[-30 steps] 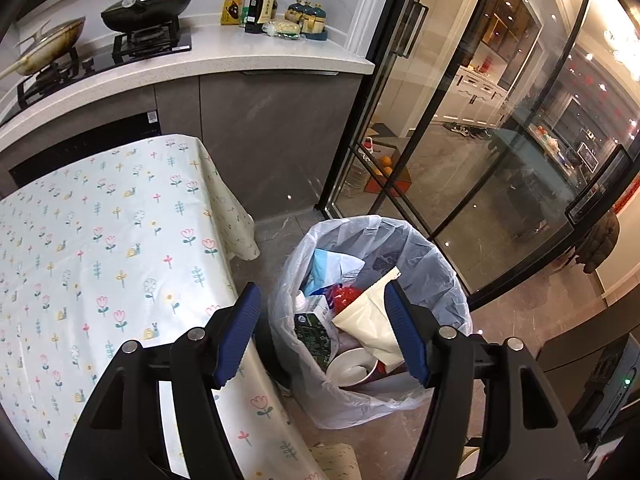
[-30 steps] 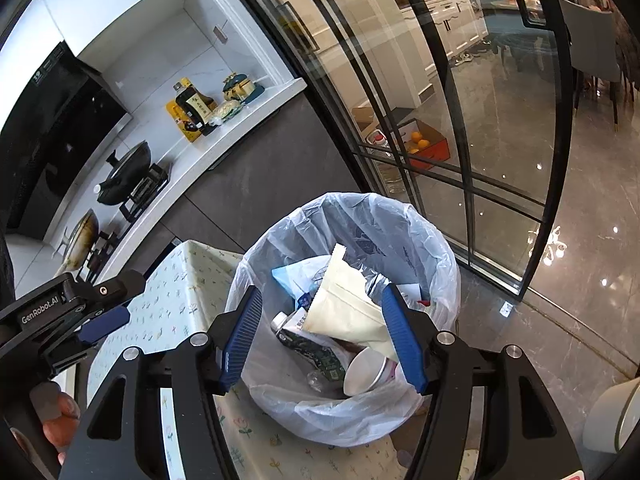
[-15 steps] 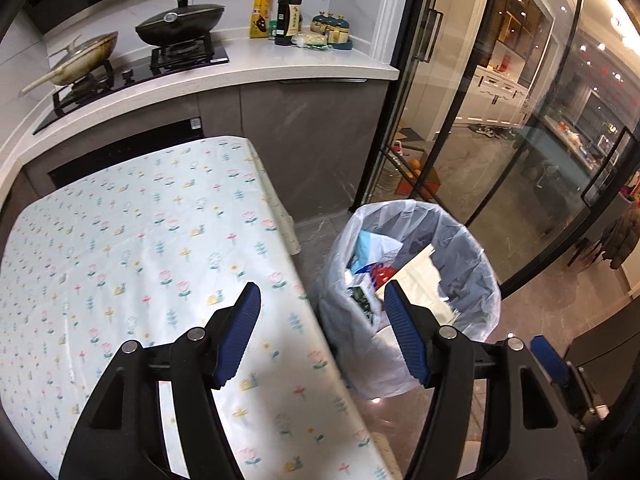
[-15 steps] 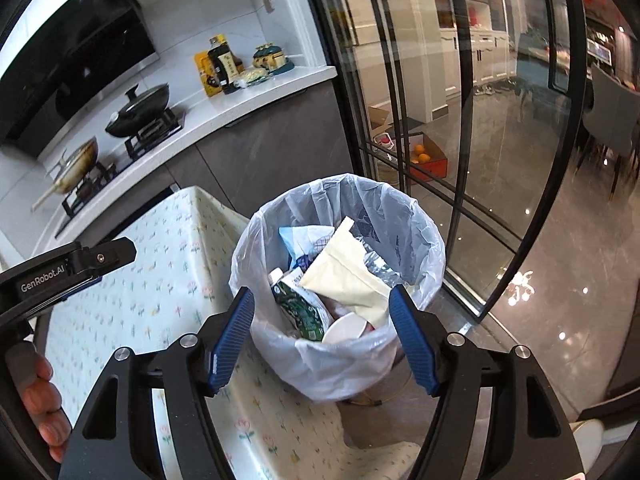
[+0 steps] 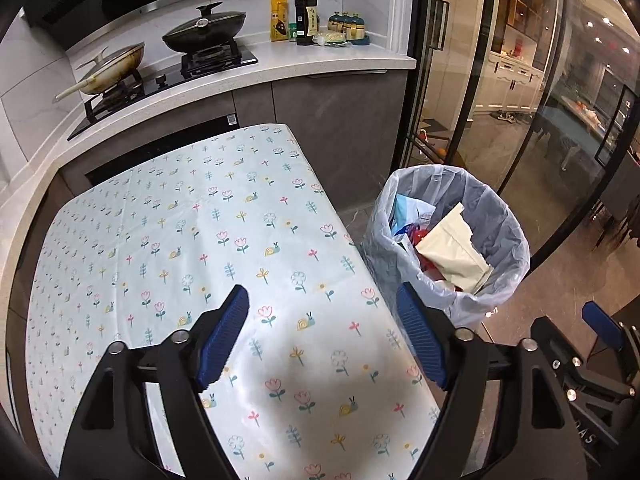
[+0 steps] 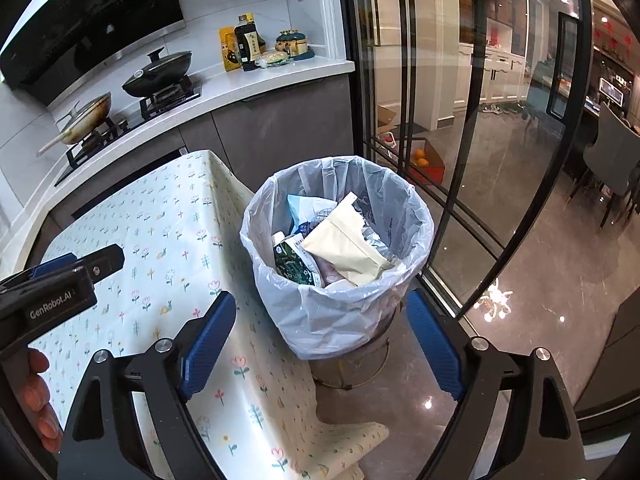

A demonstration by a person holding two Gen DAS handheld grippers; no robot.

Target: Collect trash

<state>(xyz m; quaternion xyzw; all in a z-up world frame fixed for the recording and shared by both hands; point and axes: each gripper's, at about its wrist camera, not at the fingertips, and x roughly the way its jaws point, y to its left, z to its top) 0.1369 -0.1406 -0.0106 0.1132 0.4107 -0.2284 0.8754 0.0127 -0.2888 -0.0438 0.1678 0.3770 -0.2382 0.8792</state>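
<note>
A trash bin lined with a pale plastic bag [image 5: 496,216] [image 6: 360,308] stands on the floor at the table's right end. It holds a cream pouch [image 5: 452,252] [image 6: 348,240], a green carton [image 6: 296,264] and other wrappers. My left gripper [image 5: 324,332] is open and empty above the flowered tablecloth [image 5: 180,240], left of the bin. My right gripper [image 6: 320,332] is open and empty, above the near side of the bin. The left gripper also shows at the left of the right wrist view [image 6: 60,280].
A kitchen counter [image 5: 320,64] with a stove, two pans [image 5: 204,32] and bottles [image 5: 306,16] runs behind the table. Glass sliding doors [image 6: 460,120] stand right of the bin. A box of oranges [image 6: 424,160] sits on the floor beyond.
Both grippers have pulled back and up from the bin. The left one has swung left over the table. Both stay open and empty.
</note>
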